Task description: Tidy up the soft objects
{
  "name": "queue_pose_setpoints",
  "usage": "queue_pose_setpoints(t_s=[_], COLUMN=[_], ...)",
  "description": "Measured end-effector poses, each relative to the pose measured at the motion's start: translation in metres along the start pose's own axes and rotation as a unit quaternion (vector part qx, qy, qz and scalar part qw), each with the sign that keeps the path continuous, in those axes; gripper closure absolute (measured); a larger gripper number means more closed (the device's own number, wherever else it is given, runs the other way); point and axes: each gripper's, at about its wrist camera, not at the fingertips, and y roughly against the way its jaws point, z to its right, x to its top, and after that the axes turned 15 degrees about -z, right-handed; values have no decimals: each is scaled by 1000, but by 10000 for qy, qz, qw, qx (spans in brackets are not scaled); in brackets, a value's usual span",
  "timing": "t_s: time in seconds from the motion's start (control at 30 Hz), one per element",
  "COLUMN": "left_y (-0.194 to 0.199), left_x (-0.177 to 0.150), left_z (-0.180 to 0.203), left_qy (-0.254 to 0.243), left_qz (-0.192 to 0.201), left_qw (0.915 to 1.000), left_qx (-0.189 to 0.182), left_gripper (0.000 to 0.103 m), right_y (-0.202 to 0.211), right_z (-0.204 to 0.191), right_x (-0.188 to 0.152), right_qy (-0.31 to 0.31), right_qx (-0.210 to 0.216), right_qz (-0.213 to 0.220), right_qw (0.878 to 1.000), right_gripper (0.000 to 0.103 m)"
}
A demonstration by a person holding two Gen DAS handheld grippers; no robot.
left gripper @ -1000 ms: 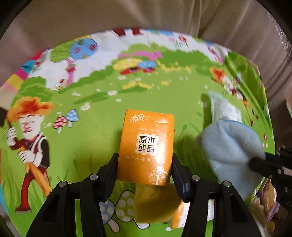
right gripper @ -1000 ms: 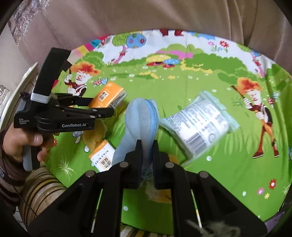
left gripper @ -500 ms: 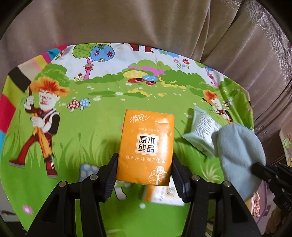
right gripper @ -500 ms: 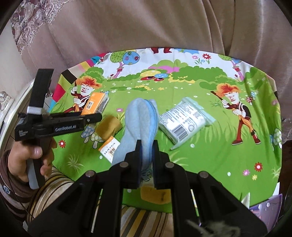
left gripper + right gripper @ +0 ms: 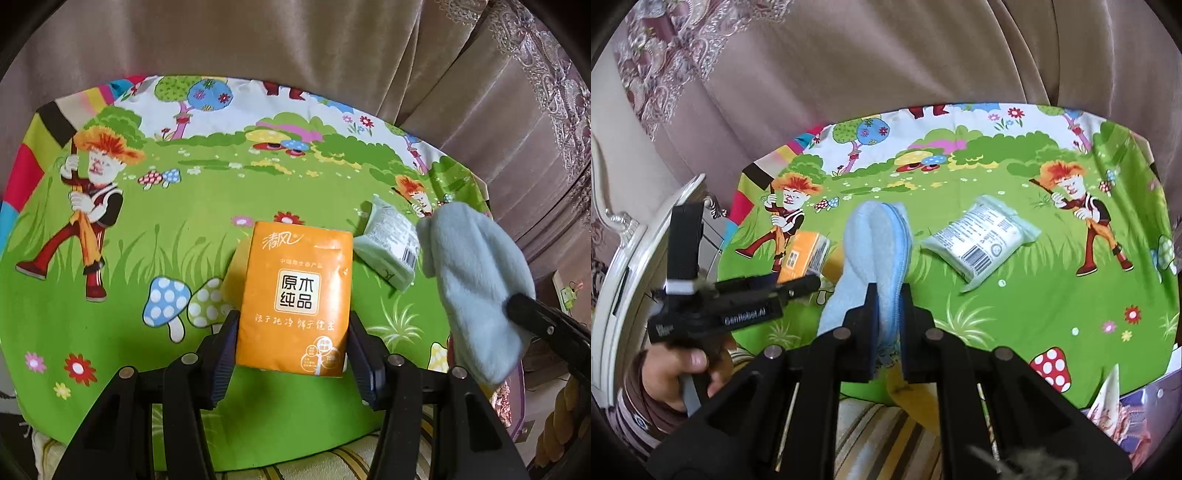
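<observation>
Both grippers have risen: left gripper [image 5: 293,332] clamps one orange tissue pack [image 5: 295,302], right gripper [image 5: 886,314] one blue slipper [image 5: 875,251]; one white pack [image 5: 982,236] lies on the mat [image 5: 1034,314].

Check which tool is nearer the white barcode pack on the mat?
Right. The right tool, shut on the blue slipper, sits just beside the white pack; the left tool, gripping the orange tissue pack, is farther.

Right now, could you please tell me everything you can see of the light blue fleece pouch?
The light blue fleece pouch looks soft and plush, with a darker blue zipper along one edge. The right gripper pinches its lower end, jaws shut on it, holding it above the cartoon-printed cloth. Only the gripper visibly touches it.
</observation>
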Motion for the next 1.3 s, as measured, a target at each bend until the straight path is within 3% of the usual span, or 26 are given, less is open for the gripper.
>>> queue_pose_setpoints(t_s=[0.43, 0.47, 0.57, 0.67, 0.77, 0.93, 1.07, 1.3], left_y=[-23, -25, -31, -33, -34, -32, -29, -17], left_x=[-9, -10, -14, -15, -16, -17, -18, -19], left_z=[9, 9, 10, 12, 15, 14, 9, -9], left_qy=[-93, -92, -102, -152, -197, -144, -60, 319], left_qz=[-321, -358, -446, -467, -478, -449, -391, -179], left_qw=[9994, 9993, 9989, 9987, 9986, 9988, 9992, 9993], left_qx=[-88, -87, -91, -101, -105, -104, -110, -103], left_gripper=[48, 48, 48, 48, 48, 48, 48, 48], right_y=[-52, -56, -64, -64, -71, -98, -122, -141], right_z=[14, 15, 17, 18, 14, 17, -4, -21], right_x=[-2, -2, -4, -6, 3, 27, 24, 16], right_qy=[-78, -66, 23, 100, 250, -18, 464, 637], right_qx=[-53, -113, -537, -510, -486, 127, 23, -177], right_qz=[-723, -795, -953, -970, -1100, -1606, -2067, -2254], right_qw=[9973, 9967, 9940, 9939, 9924, 9869, 9773, 9720], right_gripper=[86, 82, 57, 52, 36, 35, 45, 38])
